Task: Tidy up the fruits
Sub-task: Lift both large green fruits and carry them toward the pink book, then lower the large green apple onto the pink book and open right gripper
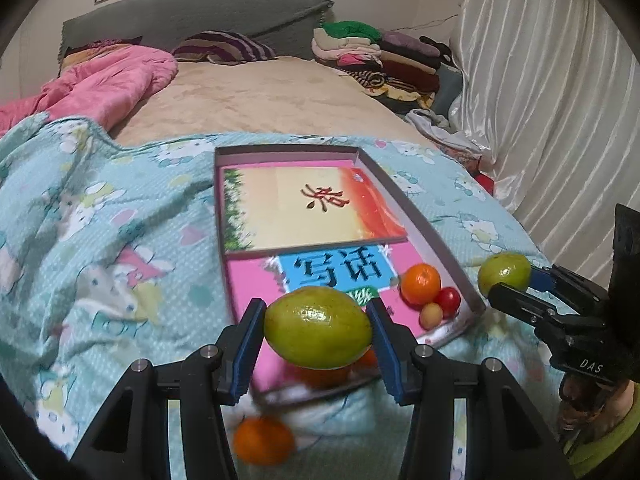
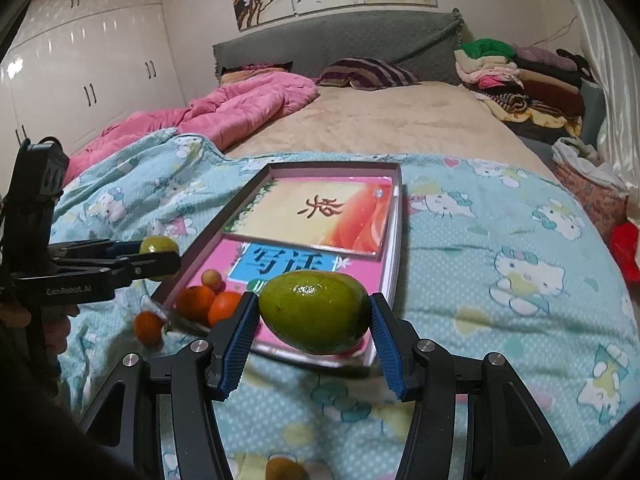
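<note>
My left gripper (image 1: 316, 320) is shut on a green oval fruit (image 1: 318, 332), held above the near end of a shallow box (image 1: 400, 196). My right gripper (image 2: 314, 312) is shut on a second green oval fruit (image 2: 316, 320) over the box's near edge. Each gripper shows in the other's view, the right gripper (image 1: 514, 282) and the left gripper (image 2: 158, 252), both with their green fruit. An orange (image 1: 420, 284), a red cherry tomato (image 1: 448, 300) and a small pale fruit (image 1: 431, 315) sit in the box's near corner. Another orange (image 1: 262, 440) lies on the blanket outside.
The box (image 2: 336, 166) holds books (image 2: 320, 212) and rests on a blue cartoon blanket (image 2: 500, 240) on a bed. A brownish fruit (image 2: 285, 470) lies on the blanket below my right gripper. A pink quilt (image 2: 248, 108) and stacked clothes (image 2: 532, 80) lie further back.
</note>
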`<state>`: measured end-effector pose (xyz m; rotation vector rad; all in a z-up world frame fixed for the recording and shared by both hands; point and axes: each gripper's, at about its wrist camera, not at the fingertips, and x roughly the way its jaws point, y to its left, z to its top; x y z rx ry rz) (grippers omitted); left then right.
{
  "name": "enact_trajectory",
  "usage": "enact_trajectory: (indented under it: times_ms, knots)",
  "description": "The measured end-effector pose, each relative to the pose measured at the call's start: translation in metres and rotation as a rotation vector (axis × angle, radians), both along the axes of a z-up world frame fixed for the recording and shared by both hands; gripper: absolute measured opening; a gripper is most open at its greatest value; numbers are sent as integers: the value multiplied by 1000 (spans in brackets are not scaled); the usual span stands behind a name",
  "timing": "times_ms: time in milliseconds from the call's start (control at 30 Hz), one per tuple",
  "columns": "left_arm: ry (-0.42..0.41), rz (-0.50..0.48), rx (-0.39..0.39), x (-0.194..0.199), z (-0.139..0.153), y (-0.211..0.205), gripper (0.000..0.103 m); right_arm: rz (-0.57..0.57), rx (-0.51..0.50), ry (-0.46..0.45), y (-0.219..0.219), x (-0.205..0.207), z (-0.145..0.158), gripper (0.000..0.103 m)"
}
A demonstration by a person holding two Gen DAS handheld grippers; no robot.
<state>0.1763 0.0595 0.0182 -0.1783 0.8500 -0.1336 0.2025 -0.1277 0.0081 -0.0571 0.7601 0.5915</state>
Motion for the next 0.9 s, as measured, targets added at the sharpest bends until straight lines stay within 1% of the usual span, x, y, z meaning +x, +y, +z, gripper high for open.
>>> enact_trajectory:
  times_ms: [300, 667, 900]
  knots:
    - [18, -48, -18, 34, -16, -15, 51, 29, -27, -14, 6, 12, -1, 57]
    - [26, -76, -20, 55, -25, -19, 51, 129, -111, -41, 31, 4, -12, 57]
    - [45, -79, -33, 64, -32, -16, 52, 161, -130, -19, 39, 3, -24, 57]
